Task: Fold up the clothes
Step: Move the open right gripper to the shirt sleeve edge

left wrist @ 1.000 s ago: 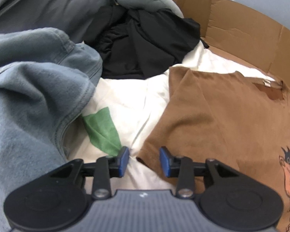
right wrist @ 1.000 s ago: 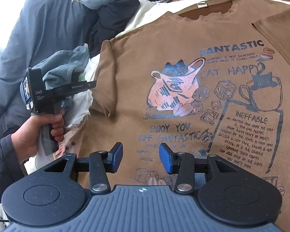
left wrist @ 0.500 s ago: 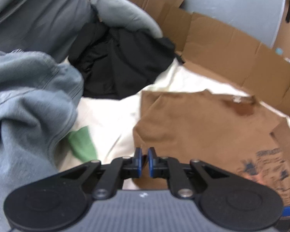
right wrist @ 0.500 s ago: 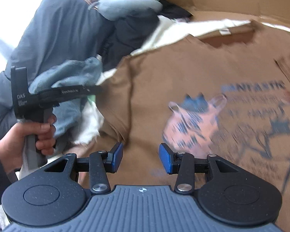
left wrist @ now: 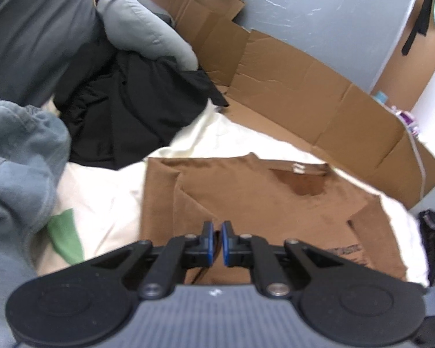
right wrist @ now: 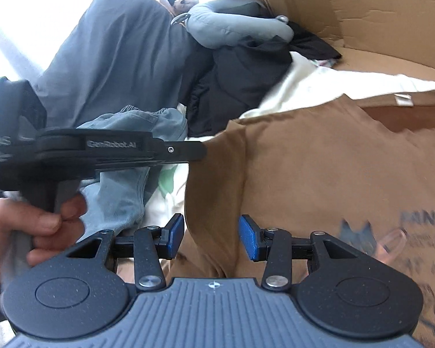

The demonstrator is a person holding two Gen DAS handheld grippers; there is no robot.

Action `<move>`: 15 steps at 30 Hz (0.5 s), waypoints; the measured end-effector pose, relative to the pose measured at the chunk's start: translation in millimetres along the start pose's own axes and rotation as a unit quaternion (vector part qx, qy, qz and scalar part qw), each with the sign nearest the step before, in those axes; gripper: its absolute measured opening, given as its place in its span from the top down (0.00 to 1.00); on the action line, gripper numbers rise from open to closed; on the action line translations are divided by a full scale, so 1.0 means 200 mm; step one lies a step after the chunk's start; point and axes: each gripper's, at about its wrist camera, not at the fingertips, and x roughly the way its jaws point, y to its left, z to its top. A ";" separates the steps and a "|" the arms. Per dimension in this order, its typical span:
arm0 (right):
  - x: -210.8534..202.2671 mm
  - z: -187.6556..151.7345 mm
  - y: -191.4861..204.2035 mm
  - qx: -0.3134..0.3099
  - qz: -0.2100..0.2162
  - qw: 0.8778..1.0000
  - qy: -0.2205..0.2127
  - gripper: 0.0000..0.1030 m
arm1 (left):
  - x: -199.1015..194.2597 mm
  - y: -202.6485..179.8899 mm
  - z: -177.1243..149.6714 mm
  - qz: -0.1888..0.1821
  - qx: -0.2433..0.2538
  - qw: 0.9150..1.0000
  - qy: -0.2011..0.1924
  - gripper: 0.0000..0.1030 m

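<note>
A brown printed T-shirt (left wrist: 275, 203) lies face up on a white sheet (left wrist: 101, 197). My left gripper (left wrist: 216, 242) is shut on the shirt's left edge, with brown cloth pinched between the blue pads, and that side is lifted and folded inward. In the right wrist view the left gripper (right wrist: 201, 150) holds the raised brown T-shirt (right wrist: 333, 159) edge, gripped by a person's hand (right wrist: 37, 226). My right gripper (right wrist: 213, 236) is open just over the shirt's lower left part; the cloth lies beneath the pads, not pressed.
A grey-blue garment (left wrist: 17, 168) is heaped at the left, with a black garment (left wrist: 130, 110) and a grey pillow (left wrist: 142, 29) behind it. Flattened cardboard (left wrist: 319, 87) stands along the far side. A dark item (left wrist: 432, 237) lies at the right edge.
The left gripper shut on the shirt's left edge and rose, drawing the sleeve side up and inward. The right gripper slid left across the print, still open.
</note>
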 end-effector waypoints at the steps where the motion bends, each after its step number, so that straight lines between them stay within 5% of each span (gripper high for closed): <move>1: 0.03 0.01 0.00 0.003 0.000 1.000 0.000 0.52 | 0.00 0.00 0.01 -0.007 -0.008 1.000 0.001 0.93; 8: 0.15 0.08 0.01 0.006 -0.006 1.000 -0.024 0.42 | 0.05 -0.01 0.06 -0.044 -0.050 0.998 0.012 0.93; 15: 0.21 0.12 -0.08 0.020 -0.029 0.999 -0.041 0.44 | 0.11 -0.06 0.07 -0.069 -0.057 0.996 0.021 0.93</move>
